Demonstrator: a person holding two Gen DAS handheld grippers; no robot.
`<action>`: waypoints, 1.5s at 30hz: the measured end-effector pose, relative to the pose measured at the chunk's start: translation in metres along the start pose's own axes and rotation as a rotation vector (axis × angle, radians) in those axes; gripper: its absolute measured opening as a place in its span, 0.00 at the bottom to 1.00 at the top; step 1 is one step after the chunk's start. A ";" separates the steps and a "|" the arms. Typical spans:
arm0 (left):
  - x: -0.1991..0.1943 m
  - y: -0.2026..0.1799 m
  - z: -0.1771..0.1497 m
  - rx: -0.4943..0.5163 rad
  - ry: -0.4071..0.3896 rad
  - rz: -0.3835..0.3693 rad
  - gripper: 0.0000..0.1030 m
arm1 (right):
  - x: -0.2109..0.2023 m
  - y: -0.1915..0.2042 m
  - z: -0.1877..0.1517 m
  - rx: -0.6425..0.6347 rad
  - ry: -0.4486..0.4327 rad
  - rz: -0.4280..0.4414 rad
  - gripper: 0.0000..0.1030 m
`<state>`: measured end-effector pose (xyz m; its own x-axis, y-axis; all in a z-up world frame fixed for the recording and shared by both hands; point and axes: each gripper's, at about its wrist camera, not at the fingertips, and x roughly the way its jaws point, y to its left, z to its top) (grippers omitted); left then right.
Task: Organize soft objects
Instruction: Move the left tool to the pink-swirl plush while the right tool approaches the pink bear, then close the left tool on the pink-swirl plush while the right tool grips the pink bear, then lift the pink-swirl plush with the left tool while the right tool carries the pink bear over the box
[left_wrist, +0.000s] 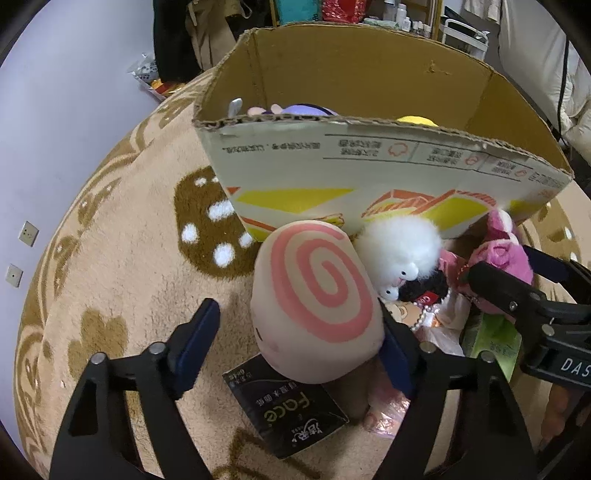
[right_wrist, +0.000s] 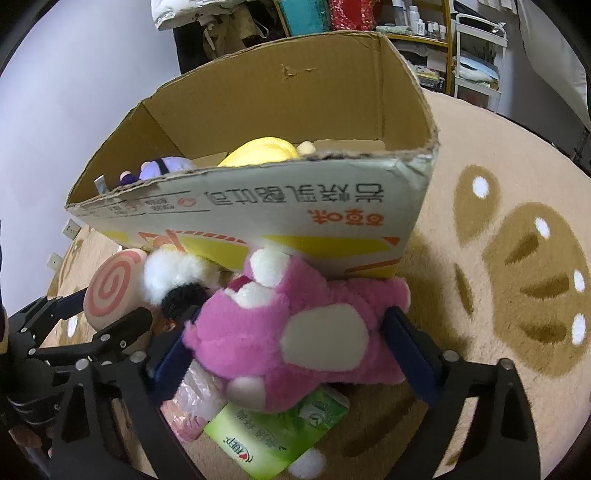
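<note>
Left wrist view. The left gripper (left_wrist: 299, 343) stands wide open over a beige rug (left_wrist: 122, 258) with brown patterns. A round cushion with a pink spiral (left_wrist: 314, 299) lies between its fingers, against the right finger and apart from the left one; nothing is clamped. Under the cushion lies a black tissue packet (left_wrist: 291, 413). Just beyond the cushion a white fluffy toy (left_wrist: 400, 247) rests against the printed front wall of an open cardboard box (left_wrist: 369, 173). Inside the box, a purple toy (left_wrist: 303, 109) and a yellow toy (left_wrist: 415, 120) show above the rim. At right, the right gripper (left_wrist: 517, 291) reaches in at a pink plush bear (left_wrist: 502, 254).

Right wrist view. The right gripper (right_wrist: 291, 347) has its two blue-padded fingers on either side of the pink plush bear (right_wrist: 280, 332), which lies on the rug (right_wrist: 480, 155) in front of the cardboard box (right_wrist: 295, 206). The pads look pressed into the fur, so the bear appears grasped. A green packet (right_wrist: 280, 432) lies beneath the bear, beside pink plastic wrapping (right_wrist: 192, 402). To the left sit the white fluffy toy (right_wrist: 166, 273) and the spiral cushion (right_wrist: 110, 291), with the left gripper (right_wrist: 85, 325) near them. The yellow toy (right_wrist: 262, 149) and purple toy (right_wrist: 162, 166) lie inside the box.
</note>
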<state>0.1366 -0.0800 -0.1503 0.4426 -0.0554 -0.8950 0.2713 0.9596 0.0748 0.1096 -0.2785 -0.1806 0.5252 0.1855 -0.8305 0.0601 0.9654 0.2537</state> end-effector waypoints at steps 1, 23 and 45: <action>0.000 -0.001 -0.001 0.006 -0.001 -0.004 0.70 | -0.001 0.001 -0.001 -0.006 -0.002 -0.002 0.91; -0.039 0.021 -0.016 -0.085 -0.055 -0.012 0.39 | -0.064 0.006 -0.015 -0.043 -0.156 -0.030 0.83; -0.163 0.026 -0.006 -0.049 -0.479 0.077 0.38 | -0.159 0.033 -0.003 -0.101 -0.532 -0.027 0.83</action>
<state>0.0658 -0.0446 -0.0053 0.8063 -0.0937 -0.5840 0.1869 0.9771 0.1013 0.0254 -0.2753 -0.0413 0.8834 0.0673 -0.4637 0.0113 0.9863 0.1647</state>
